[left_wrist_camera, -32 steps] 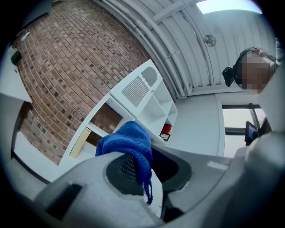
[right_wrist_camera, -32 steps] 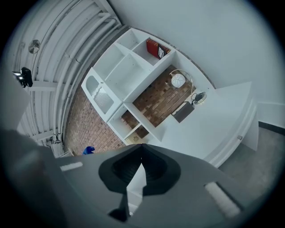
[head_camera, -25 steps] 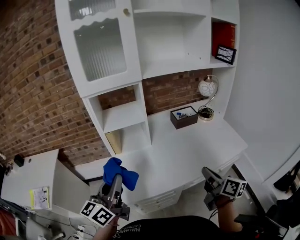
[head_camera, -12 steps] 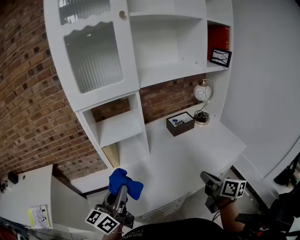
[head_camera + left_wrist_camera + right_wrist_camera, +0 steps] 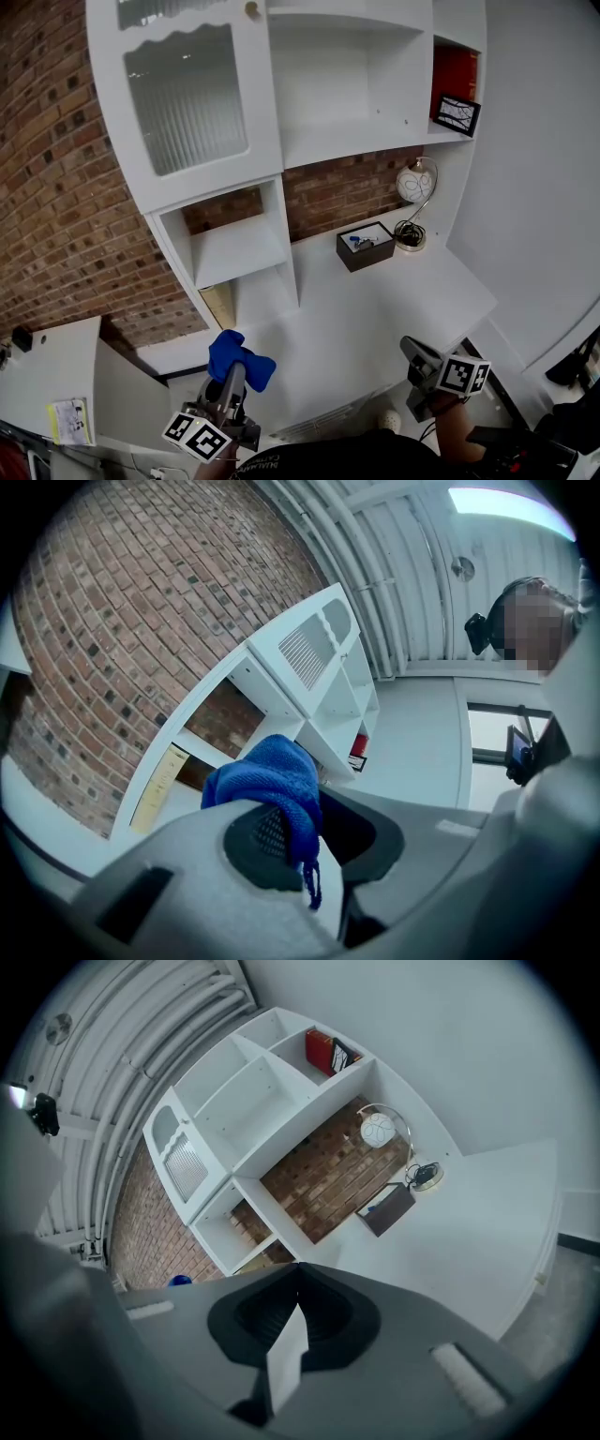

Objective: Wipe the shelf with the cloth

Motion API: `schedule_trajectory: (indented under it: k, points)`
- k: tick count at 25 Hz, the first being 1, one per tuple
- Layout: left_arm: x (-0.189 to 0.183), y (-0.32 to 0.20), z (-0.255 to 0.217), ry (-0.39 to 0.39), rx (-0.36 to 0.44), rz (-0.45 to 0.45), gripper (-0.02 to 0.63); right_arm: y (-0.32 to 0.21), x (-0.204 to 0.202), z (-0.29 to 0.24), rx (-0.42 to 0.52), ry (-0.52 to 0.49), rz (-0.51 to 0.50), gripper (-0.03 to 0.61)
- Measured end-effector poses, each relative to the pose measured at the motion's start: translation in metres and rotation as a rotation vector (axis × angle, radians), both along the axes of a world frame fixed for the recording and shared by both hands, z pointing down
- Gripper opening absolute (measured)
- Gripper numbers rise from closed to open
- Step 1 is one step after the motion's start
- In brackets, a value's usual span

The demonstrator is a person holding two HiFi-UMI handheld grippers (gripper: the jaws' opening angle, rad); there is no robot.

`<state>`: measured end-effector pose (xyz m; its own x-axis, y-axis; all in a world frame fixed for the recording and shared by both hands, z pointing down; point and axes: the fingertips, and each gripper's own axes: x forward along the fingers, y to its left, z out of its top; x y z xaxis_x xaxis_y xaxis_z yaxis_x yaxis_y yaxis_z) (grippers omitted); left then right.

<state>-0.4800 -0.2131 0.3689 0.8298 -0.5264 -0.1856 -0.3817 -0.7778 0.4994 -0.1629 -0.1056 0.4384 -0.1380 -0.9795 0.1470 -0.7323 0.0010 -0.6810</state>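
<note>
Left gripper [image 5: 302,841] is clamped down on a blue fuzzy cloth [image 5: 270,778]. The fabric is bunched into a wad that bulges out past the jaw tips, and a loose thread hangs down between them. From the head view the wad sits low over the front left part of the white desk top [image 5: 394,300], just below the open cubbies of the white wooden shelf unit [image 5: 328,141]. Can't tell if it's touching the surface or not, but it isn't on any of the shelves.

Right gripper [image 5: 292,1302] has its jaws pressed together with nothing in them. It's held down at the desk's front right edge, well apart from the cloth.

On the desk near the back there's a dark brown open box [image 5: 366,246], and just to the right of it a round white globe lamp [image 5: 414,182] on a curved stand. Up in the top right cubby are a red book [image 5: 456,69] and a black-framed picture [image 5: 457,114] leaning in front of it. A ribbed glass cabinet door [image 5: 187,94] covers the upper left section, and a thin yellowish book [image 5: 219,302] stands in the bottom left cubby. A red brick wall [image 5: 56,187] is behind it all.
</note>
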Motion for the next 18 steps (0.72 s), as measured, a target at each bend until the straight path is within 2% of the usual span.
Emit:
schedule_trajectory:
  k: [6,11,15,18]
  points:
    - [0.042,-0.011,-0.001,-0.021,0.020,-0.034,0.040,-0.023,0.037,-0.004,0.017,0.051,-0.064,0.008]
    - [0.101,-0.024,-0.020,0.000,0.067,-0.069,0.040,-0.042,0.090,-0.012,0.019,0.128,-0.147,0.008]
    - [0.150,-0.036,-0.038,0.010,0.108,-0.129,0.040,-0.062,0.140,-0.028,0.040,0.180,-0.230,0.008]
    - [0.185,-0.047,-0.056,-0.010,0.161,-0.172,0.040,-0.072,0.175,-0.035,0.041,0.235,-0.279,0.008]
